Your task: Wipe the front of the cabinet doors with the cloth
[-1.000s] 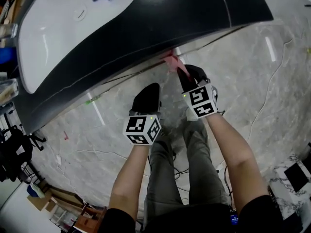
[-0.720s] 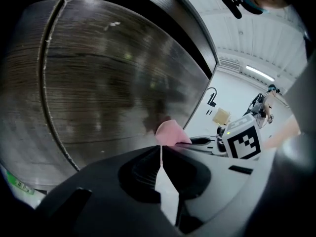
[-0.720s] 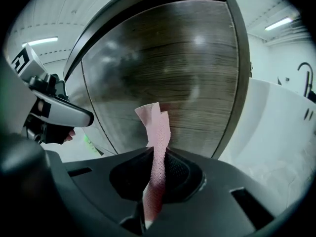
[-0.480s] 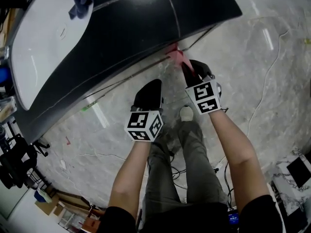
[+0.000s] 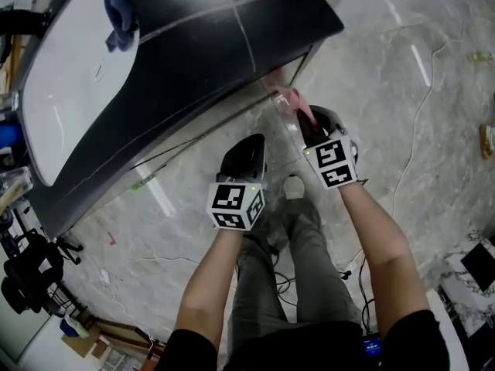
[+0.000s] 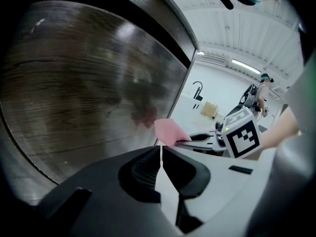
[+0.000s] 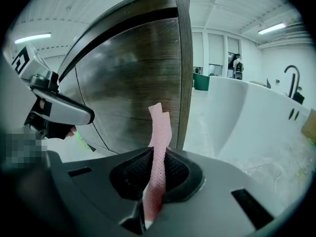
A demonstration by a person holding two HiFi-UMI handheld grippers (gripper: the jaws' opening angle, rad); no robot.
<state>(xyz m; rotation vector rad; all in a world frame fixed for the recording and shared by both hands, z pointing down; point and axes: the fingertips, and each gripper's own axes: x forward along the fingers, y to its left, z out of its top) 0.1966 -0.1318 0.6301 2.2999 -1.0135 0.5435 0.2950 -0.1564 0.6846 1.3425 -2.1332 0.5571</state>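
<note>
Right hand-held gripper [image 7: 158,168] clamped on thin pink mesh cloth [image 7: 159,127], strip upright, tip near dark wood-grain cabinet door [image 7: 128,73] dead ahead by its right edge; left hand-held gripper [image 6: 161,154] jaws together, empty, alongside.

pink mesh cloth [image 7: 160,132], upright in right hand-held gripper [image 7: 158,174], near dark cabinet doors [image 7: 128,83]

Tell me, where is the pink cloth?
In the right gripper view, the pink cloth stands pinched in the right gripper's jaws, by the cabinet door's right edge.
</note>
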